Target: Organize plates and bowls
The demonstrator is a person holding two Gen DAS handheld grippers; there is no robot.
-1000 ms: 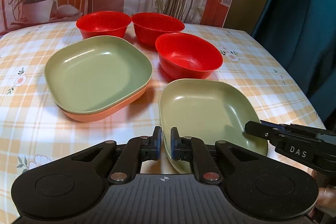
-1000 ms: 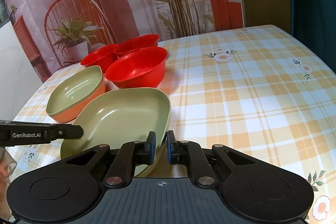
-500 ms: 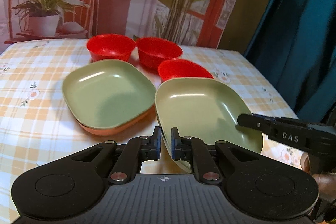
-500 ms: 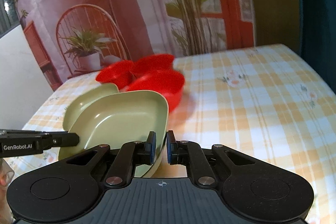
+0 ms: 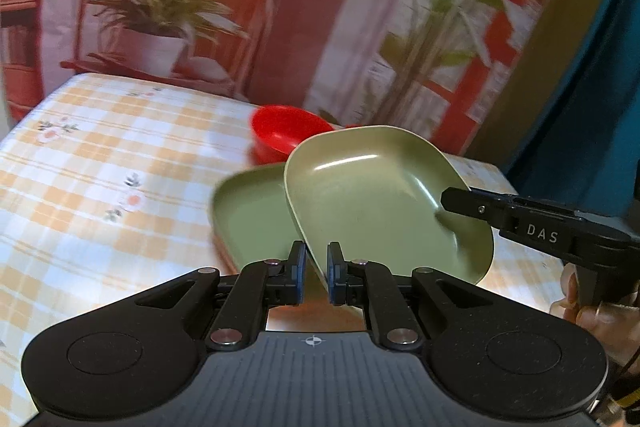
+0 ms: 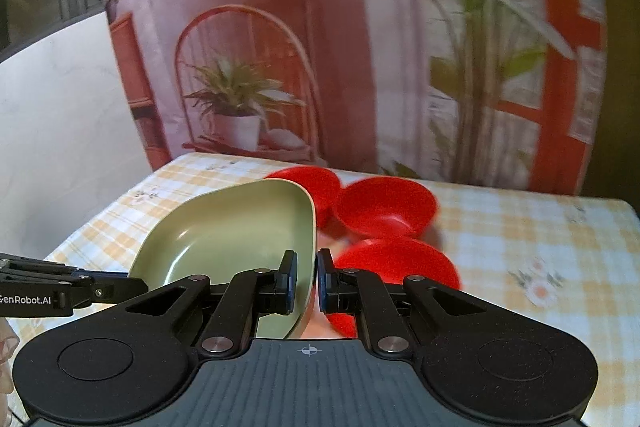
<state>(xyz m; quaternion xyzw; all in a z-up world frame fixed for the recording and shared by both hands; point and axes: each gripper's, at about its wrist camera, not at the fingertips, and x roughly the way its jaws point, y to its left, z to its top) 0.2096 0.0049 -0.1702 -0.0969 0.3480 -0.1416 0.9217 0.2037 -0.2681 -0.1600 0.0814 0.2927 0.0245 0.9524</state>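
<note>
Fingers of both grippers are clamped on opposite rims of one green plate (image 5: 384, 195): your left gripper (image 5: 316, 275) pinches the near edge, your right gripper (image 6: 306, 281) pinches the other side, rim between the pads in each wrist view.

Change since a second ago: the plate was flat on the tabletop (image 5: 100, 163), near the front edge; now you hold it in the air, tilted, and it has travelled away from the front edge. In the left view it overlaps the stack (image 5: 252, 215), a second green plate with an orange edge just showing beneath. It hangs partly above that stack, not touching as far as I can tell. Both views are motion-blurred.

Judgement: the lift is done and the carry is under way; what is left for this plate is to centre it over the stack, level it, lower it and let go. The red bowls (image 6: 384, 207) sit apart behind the plates, not nested, so that part of the task looks untouched.

Writing: "DAS" in white on the right gripper's arm in the left view; "GenRobot.AI", first letter cut off, on the left gripper's arm in the right view. No marks readable on the dishes.
</note>
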